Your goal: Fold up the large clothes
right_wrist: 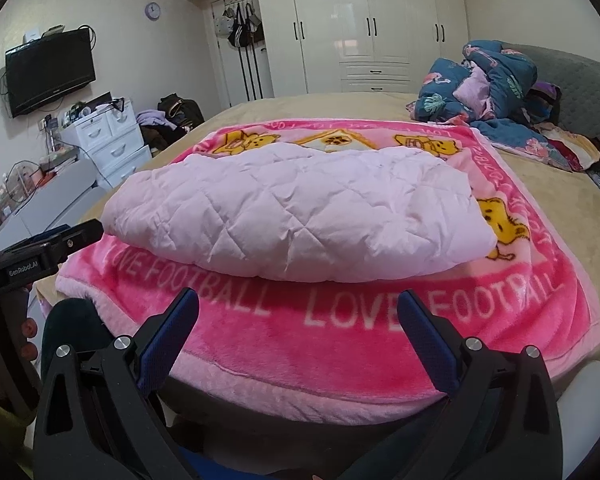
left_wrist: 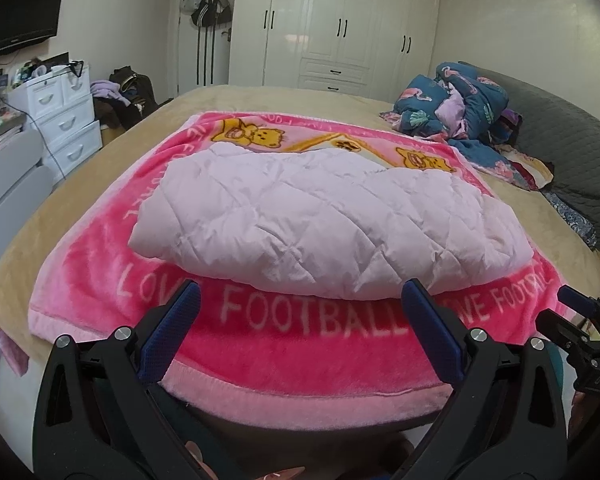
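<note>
Where the pink blanket (left_wrist: 284, 344) covers the bed (left_wrist: 148, 128), a folded lilac quilted garment (left_wrist: 324, 216) lies on its middle; left gripper (left_wrist: 300, 312) spread wide, holding nothing, short of the garment's near edge; right gripper (right_wrist: 298, 316) likewise wide and unladen.

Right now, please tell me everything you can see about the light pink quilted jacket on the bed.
The jacket is pale pink and puffy, with diamond stitching and creases. It lies folded into a thick, wide bundle on the pink blanket, near its middle. No sleeves or collar show. Neither gripper touches it; both are open in front of it.
</note>
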Available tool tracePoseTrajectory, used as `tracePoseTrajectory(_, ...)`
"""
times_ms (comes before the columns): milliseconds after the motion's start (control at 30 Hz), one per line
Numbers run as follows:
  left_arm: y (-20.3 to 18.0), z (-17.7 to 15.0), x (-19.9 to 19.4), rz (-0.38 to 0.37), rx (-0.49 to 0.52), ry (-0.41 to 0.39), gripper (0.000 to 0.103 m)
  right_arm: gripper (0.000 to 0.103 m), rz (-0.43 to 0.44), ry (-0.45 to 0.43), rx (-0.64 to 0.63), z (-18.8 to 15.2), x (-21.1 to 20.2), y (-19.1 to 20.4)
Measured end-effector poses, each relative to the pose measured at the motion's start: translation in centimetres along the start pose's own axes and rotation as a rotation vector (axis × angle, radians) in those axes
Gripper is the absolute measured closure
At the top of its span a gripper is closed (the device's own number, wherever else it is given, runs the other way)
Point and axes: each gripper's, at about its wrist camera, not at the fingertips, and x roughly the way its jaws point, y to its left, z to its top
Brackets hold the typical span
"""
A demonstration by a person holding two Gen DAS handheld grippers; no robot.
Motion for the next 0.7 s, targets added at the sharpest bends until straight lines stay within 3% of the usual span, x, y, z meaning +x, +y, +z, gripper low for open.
tracePoseTrajectory(700, 0.05, -0.1, -0.18, 0.008, 0.001, -0.001, 0.009, 0.004, 0.008, -0.001, -0.004, 0.05, -0.19, 0.09)
